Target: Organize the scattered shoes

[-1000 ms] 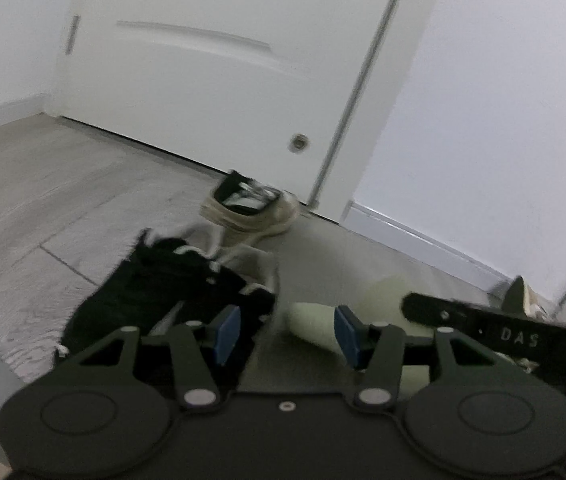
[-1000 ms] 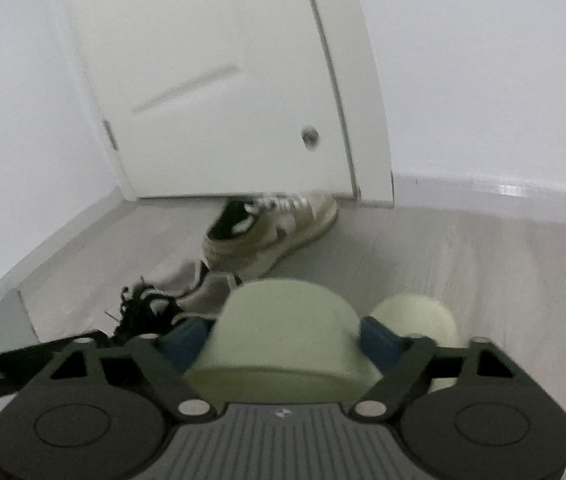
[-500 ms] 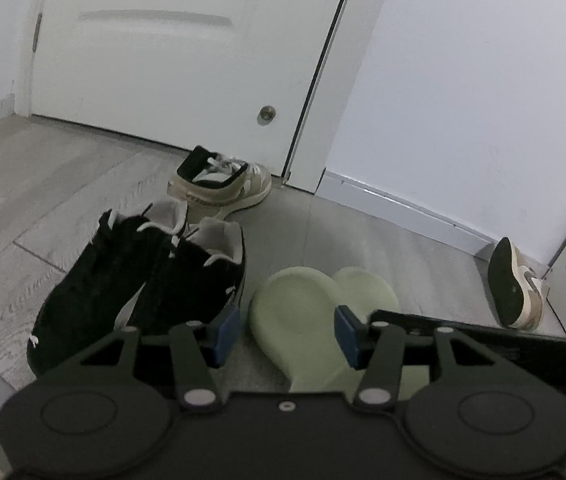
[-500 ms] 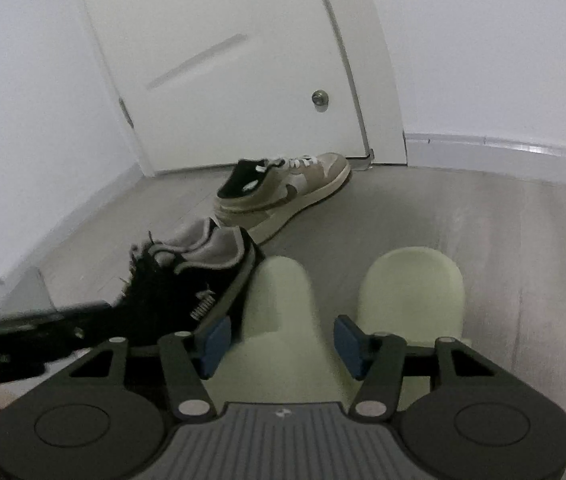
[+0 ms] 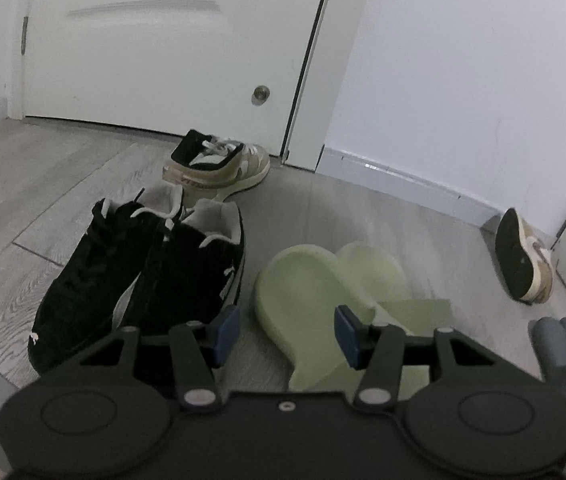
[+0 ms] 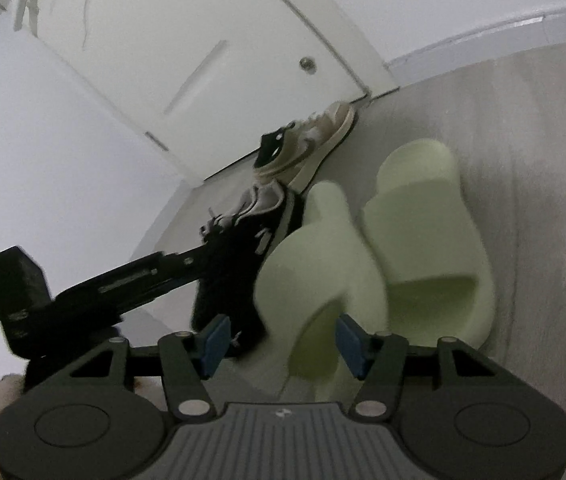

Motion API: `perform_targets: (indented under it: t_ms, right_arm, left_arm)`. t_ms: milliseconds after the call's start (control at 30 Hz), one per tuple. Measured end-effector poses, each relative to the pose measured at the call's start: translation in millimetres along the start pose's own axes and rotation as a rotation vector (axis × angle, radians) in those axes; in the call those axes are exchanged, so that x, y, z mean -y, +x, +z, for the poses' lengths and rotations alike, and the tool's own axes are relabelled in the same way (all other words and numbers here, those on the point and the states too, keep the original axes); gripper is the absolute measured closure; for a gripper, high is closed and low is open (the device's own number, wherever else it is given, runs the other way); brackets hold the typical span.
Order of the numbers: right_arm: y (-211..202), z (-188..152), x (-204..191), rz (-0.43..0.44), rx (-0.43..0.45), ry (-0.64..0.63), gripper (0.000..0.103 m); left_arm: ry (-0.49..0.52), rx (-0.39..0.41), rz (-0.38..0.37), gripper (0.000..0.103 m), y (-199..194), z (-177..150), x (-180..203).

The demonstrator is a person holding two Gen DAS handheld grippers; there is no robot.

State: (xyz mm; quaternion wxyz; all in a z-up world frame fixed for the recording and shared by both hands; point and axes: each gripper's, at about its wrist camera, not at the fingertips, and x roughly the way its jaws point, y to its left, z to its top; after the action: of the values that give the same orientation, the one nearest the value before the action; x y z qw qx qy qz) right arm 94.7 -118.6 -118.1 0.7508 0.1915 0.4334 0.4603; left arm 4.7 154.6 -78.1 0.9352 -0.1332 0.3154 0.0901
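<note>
Pale green foam, moulded in one piece: two slides (image 5: 323,280) lying side by side on the grey wood-look floor (image 5: 43,184), at 12 o'clock from the left gripper (image 5: 286,334) and just right of centre in its view. Left gripper: blue pads (image 5: 225,330) apart, nothing between them, hovering above the near slide's heel. Right gripper (image 6: 279,340): fingers likewise apart, gripping nothing; the near slide's strap sits just beyond its right pad at 1 o'clock, whether touching cannot be told. Black suede trainers (image 5: 143,272), a pair with white trim, heels together, at 10 o'clock in the left view, touching or nearly touching the slides' left edge. Tan low-top sneaker (image 5: 219,164), white laces, upright at 12 o'clock by the white door (image 5: 163,60), apart from its mate. Second tan sneaker (image 5: 525,258), tipped on its side with the dark sole showing, at 3 o'clock against the baseboard (image 5: 403,184). Handling, as judged: slides look light, springy and slightly grippy, unlikely to be damaged; the broad strap over the instep or the thick sole edge offers the surest hold. Trainers and sneakers look heavier, soft in the upper; the padded heel collar suits a pinch. Status, as judged: green and black pairs grouped; tan pair still scattered.
</note>
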Motion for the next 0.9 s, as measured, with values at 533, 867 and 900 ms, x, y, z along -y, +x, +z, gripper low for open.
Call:
perform_targets:
  t_ms: [533, 867, 900]
  right_arm:
    - [56, 8, -21, -0.110, -0.102, -0.044, 0.031]
    - [65, 6, 21, 0.016, -0.123, 0.276, 0.087]
    - [64, 3, 28, 0.048, -0.111, 0.336, 0.087]
  left_arm:
    - [-0.014, -0.024, 0.024, 0.050, 5, -2, -6]
    - [-0.031, -0.010, 0.018, 0.050, 1, -1, -9]
    - [-0.036, -0.008, 0.019, 0.050, 1, -1, -10]
